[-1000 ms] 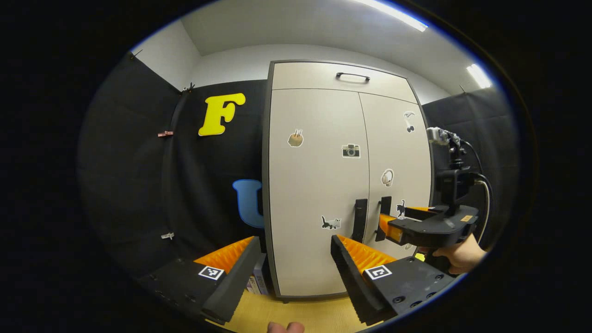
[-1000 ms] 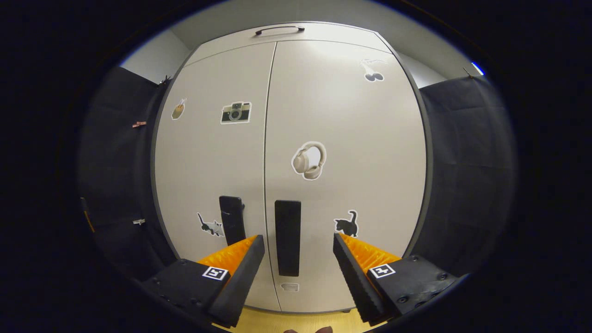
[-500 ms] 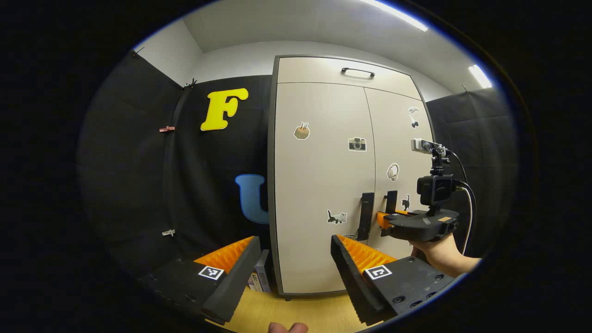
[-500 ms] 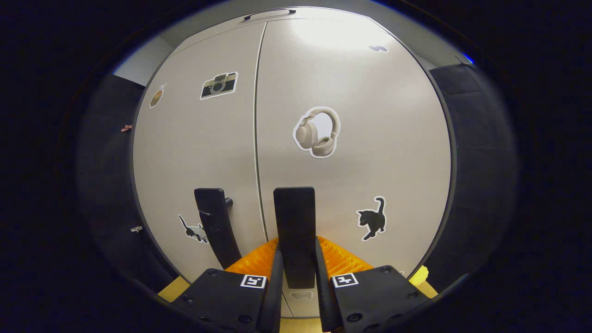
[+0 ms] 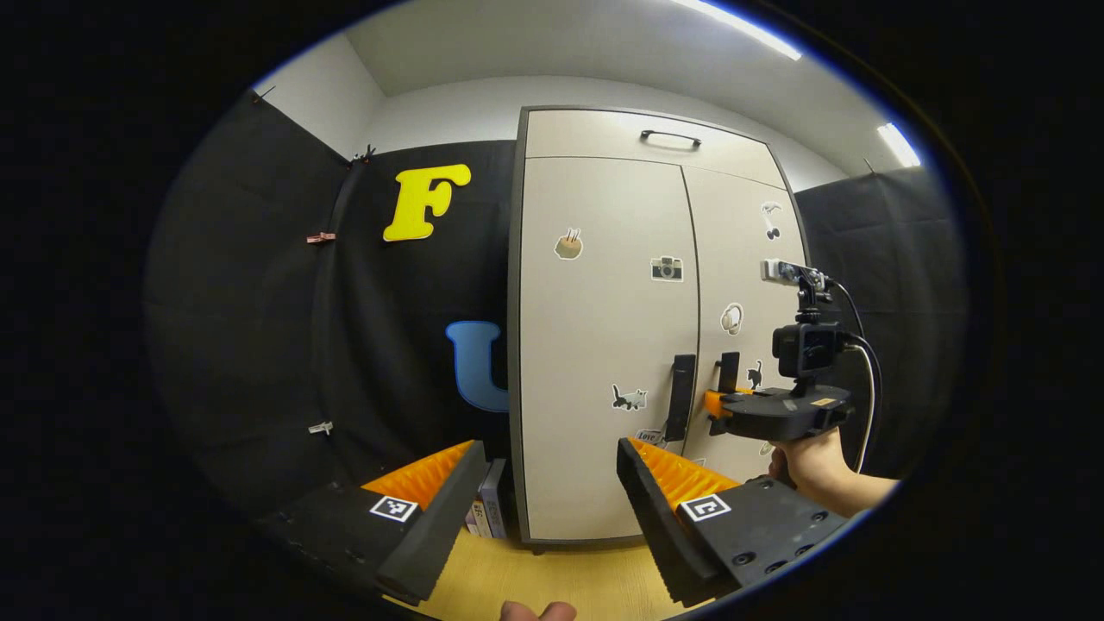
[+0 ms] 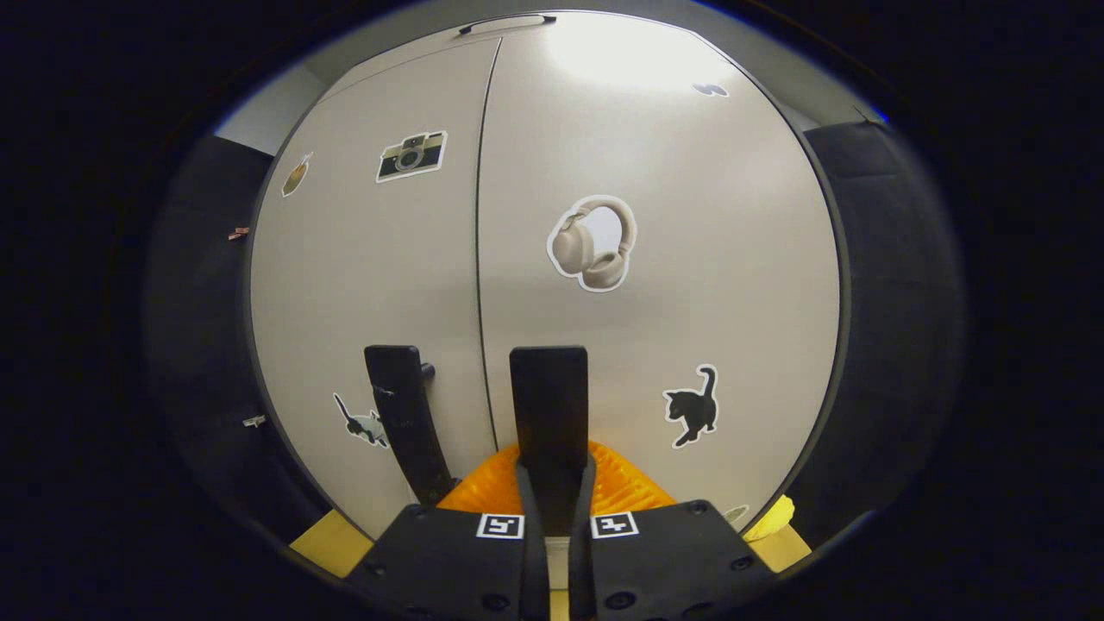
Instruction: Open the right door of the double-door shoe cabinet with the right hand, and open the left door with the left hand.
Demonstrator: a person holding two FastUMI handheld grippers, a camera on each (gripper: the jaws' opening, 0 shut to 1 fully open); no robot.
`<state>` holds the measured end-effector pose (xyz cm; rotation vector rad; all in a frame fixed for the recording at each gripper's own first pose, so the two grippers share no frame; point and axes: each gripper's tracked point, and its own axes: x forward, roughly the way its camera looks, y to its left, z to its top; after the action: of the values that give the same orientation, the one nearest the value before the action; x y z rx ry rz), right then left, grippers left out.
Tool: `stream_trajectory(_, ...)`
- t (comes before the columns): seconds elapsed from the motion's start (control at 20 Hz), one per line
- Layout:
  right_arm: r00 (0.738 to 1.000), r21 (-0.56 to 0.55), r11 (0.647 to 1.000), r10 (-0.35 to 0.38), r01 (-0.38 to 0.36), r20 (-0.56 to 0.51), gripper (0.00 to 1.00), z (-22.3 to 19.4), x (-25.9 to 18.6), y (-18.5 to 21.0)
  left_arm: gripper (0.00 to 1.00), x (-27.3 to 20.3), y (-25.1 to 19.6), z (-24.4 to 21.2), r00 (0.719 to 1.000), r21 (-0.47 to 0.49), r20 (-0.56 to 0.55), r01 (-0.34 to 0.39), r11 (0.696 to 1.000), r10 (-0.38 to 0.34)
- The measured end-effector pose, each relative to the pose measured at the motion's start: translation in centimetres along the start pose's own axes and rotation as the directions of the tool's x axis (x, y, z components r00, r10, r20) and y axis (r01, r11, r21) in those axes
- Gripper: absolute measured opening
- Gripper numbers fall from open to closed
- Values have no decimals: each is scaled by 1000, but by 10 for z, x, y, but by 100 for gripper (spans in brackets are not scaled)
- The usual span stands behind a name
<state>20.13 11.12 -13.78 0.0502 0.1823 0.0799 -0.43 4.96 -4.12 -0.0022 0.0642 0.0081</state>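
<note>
The shoe cabinet stands tall ahead of me, pale-fronted with a dark frame, against the black cloth wall of the booth, on a light wooden floor. Both doors sit flush with the frame. The left door carries a camera sticker and a cat sticker low down; the right door carries a headphones sticker and a black cat sticker. Above the doors a top panel bears a dark bar handle.

In the left gripper view my right claw is held up to the cabinet by my right hand, level with the two door handles. Some books lean just beside the cabinet's lower left corner.

The two dark upright handles stand side by side at the seam: the left door handle and the right door handle.

My right claw is pressed together on the right door handle, one finger on each side of its lower part. My left claw is spread wide, well short of the cabinet, touching nothing, and the left door handle shows beyond its right finger.
</note>
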Motion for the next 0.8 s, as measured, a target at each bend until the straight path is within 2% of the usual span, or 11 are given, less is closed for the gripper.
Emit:
stream_trajectory(0.45,997,57,996,66,-68,32,13,6,-41,-12,95,2,-36,-3,1000,-6,-6,25,1000,-25)
stream_trajectory(0.8,996,77,993,81,-84,41,12,7,-88,-42,95,26,-78,1,998,12,-8,60,998,-59)
